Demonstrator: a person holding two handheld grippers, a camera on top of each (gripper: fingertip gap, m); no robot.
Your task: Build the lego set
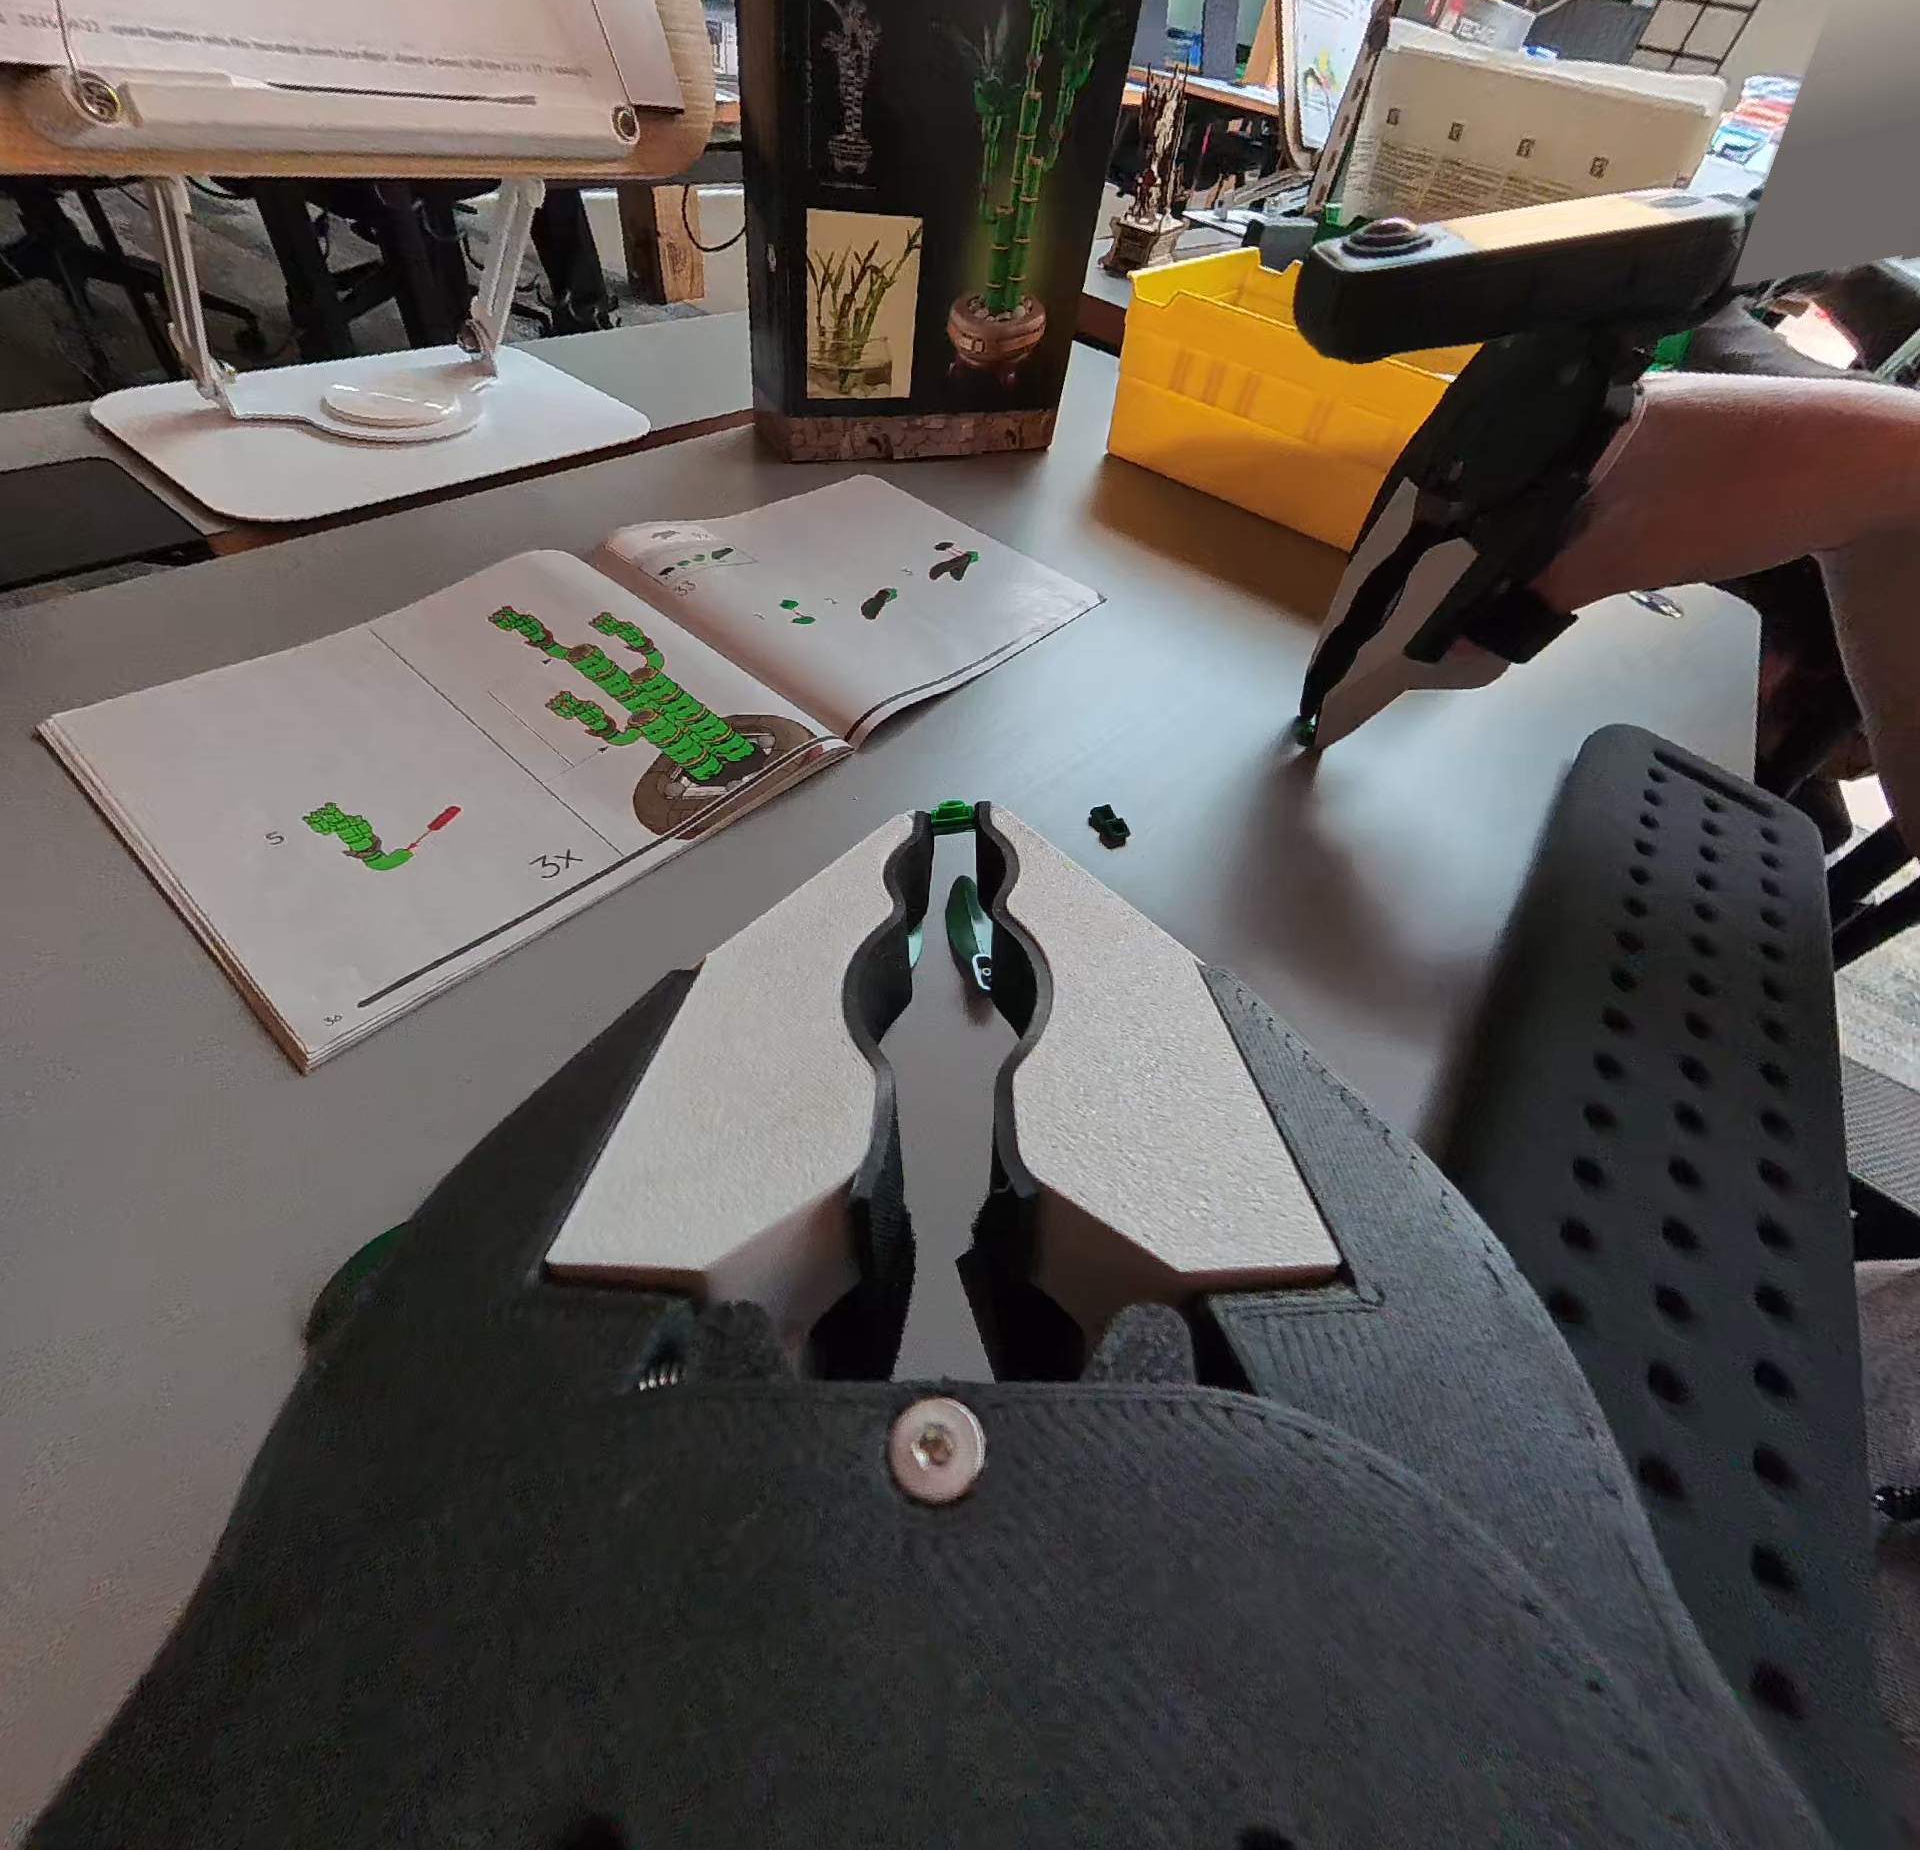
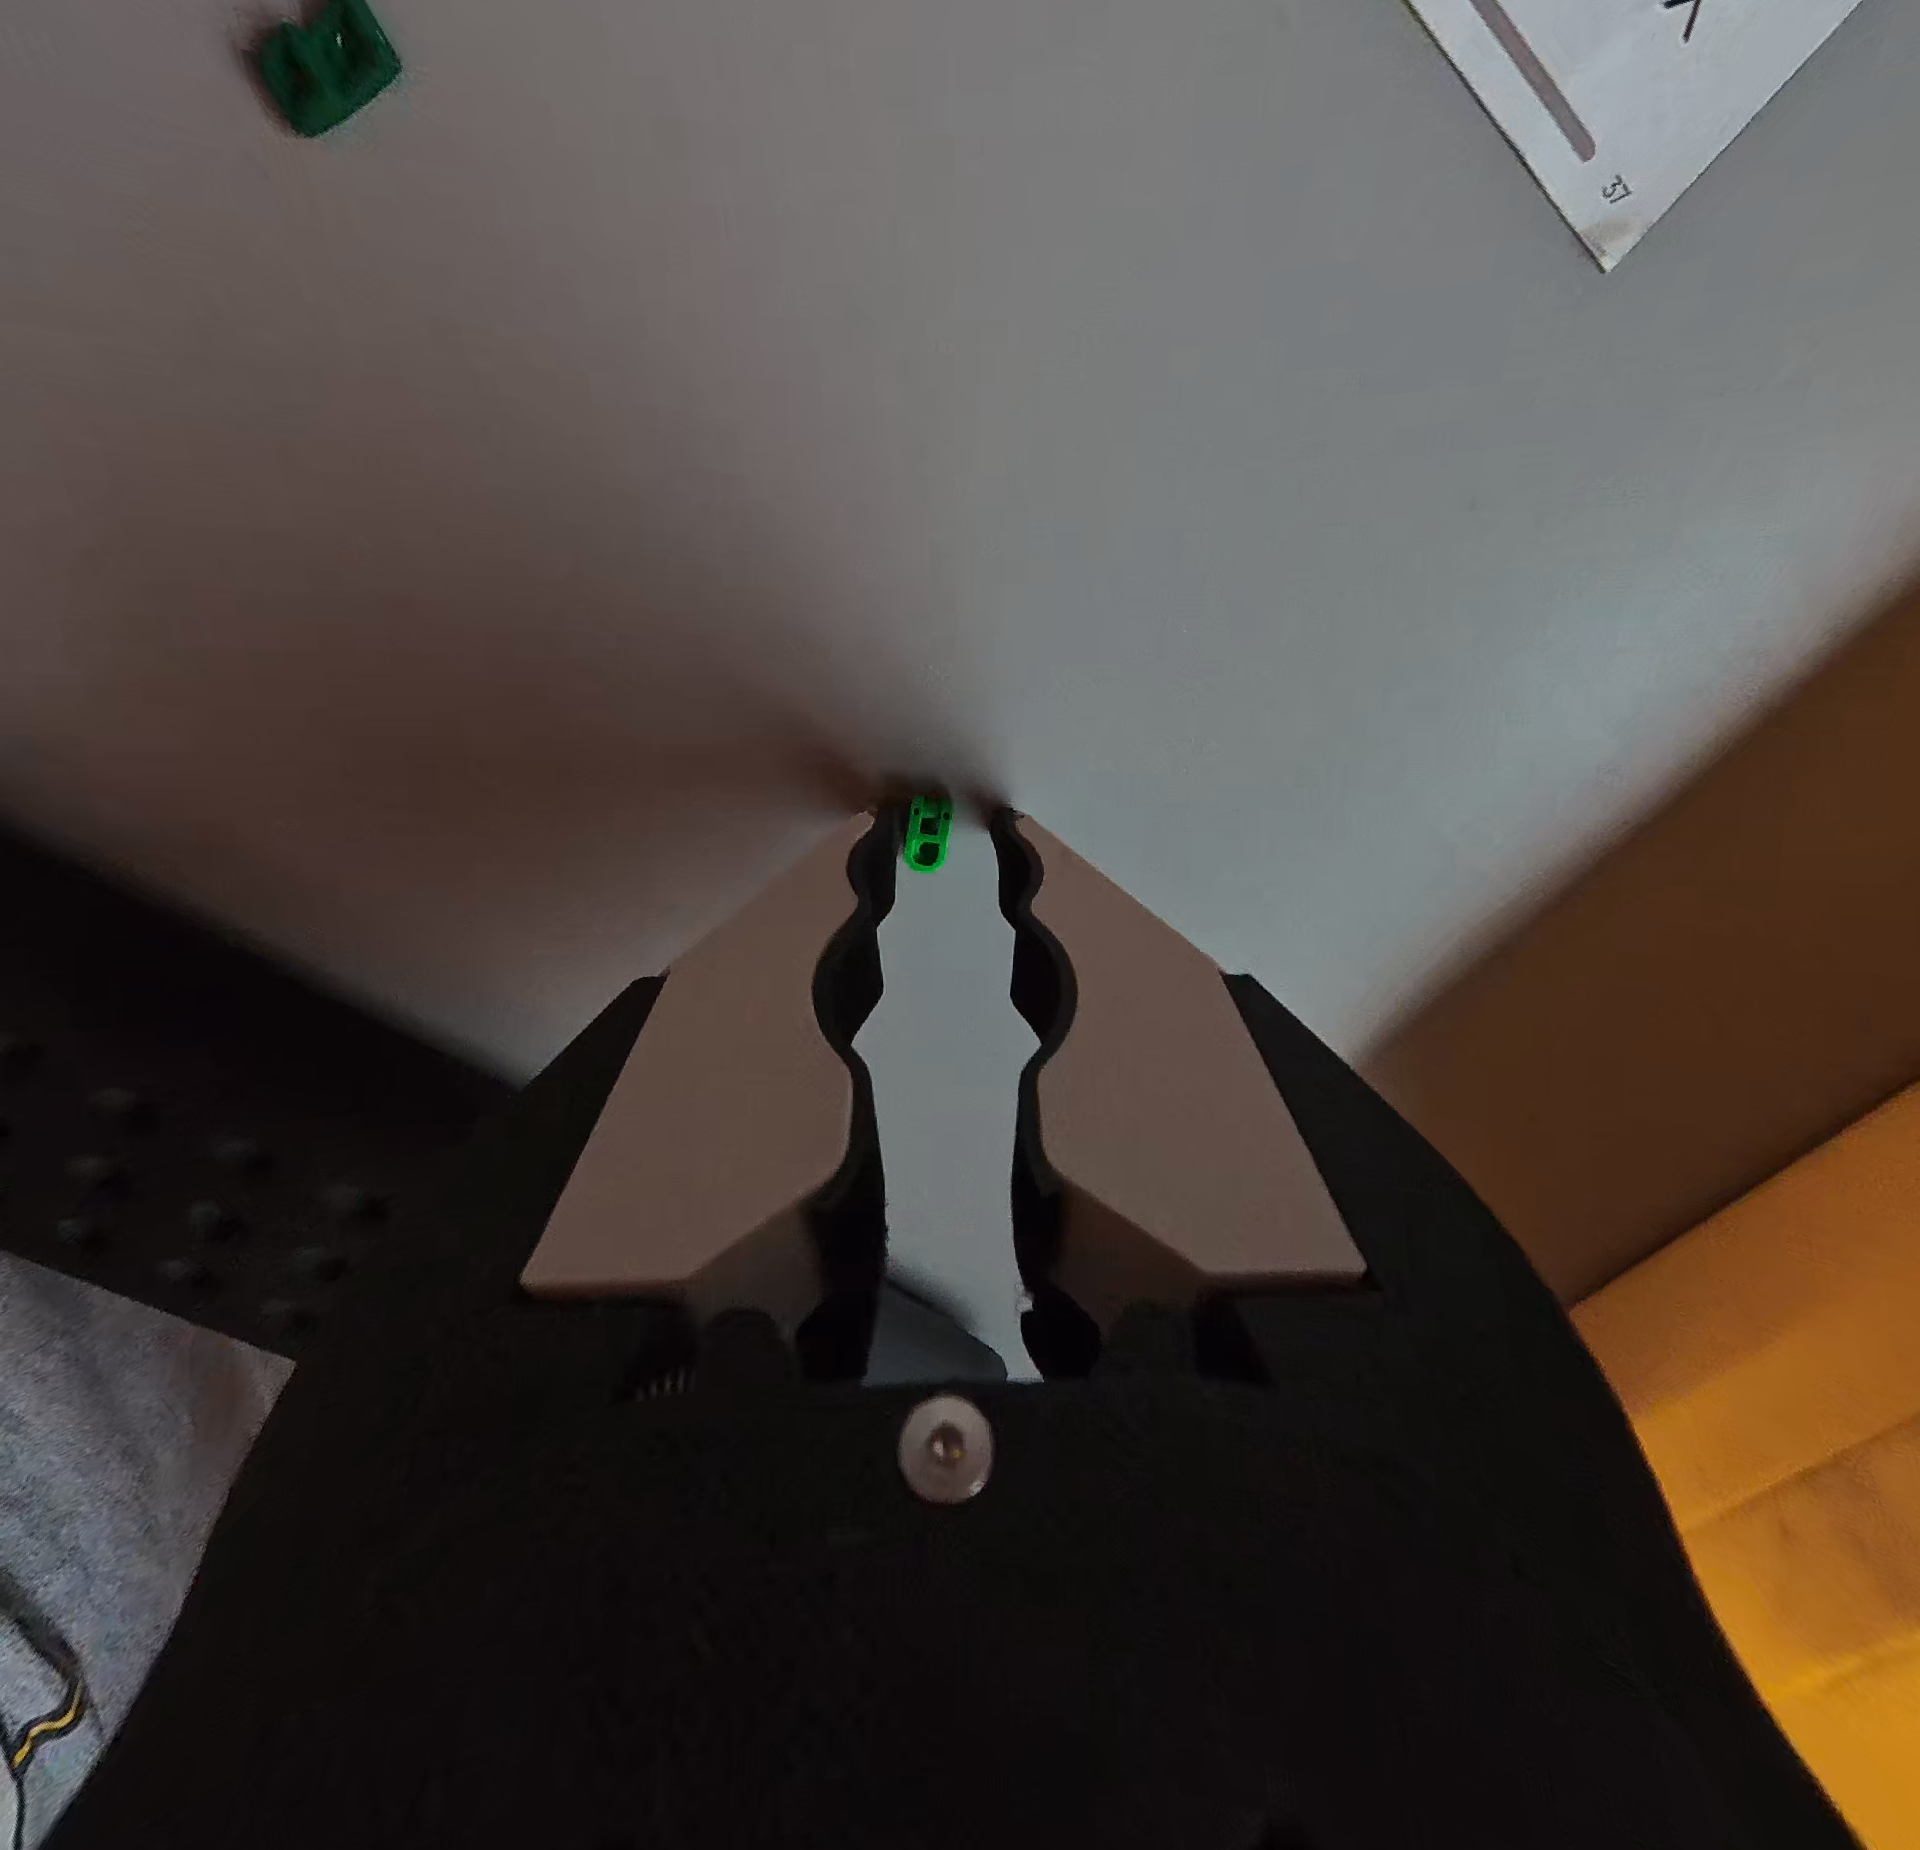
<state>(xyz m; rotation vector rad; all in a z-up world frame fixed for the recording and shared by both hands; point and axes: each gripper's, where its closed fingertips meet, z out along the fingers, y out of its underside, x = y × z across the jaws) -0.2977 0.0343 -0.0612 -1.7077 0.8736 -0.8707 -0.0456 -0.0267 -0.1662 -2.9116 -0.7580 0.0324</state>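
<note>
My left gripper [image 1: 953,818] is shut on a small bright green piece [image 1: 953,813], held just above the grey table [image 1: 1195,969]. A dark green leaf piece [image 1: 968,927] shows through the gap between its fingers and seems to lie on the table. A small dark green piece [image 1: 1110,826] lies just right of the tips; it also shows in the right wrist view [image 2: 327,60]. My right gripper [image 2: 940,824] points down at the table, jaws narrowly apart around another bright green piece [image 2: 927,836] that touches the left finger. The right gripper also shows in the left wrist view [image 1: 1309,725].
An open instruction booklet [image 1: 499,761] lies left of centre; its corner shows in the right wrist view [image 2: 1662,55]. The set's box [image 1: 914,190] and a yellow bin [image 1: 1247,398] stand at the back. A white document stand [image 1: 364,418] is back left. A black perforated chair back [image 1: 1662,1177] is on the right. One gripper's finger ends stand about 30 centimetres off the other's.
</note>
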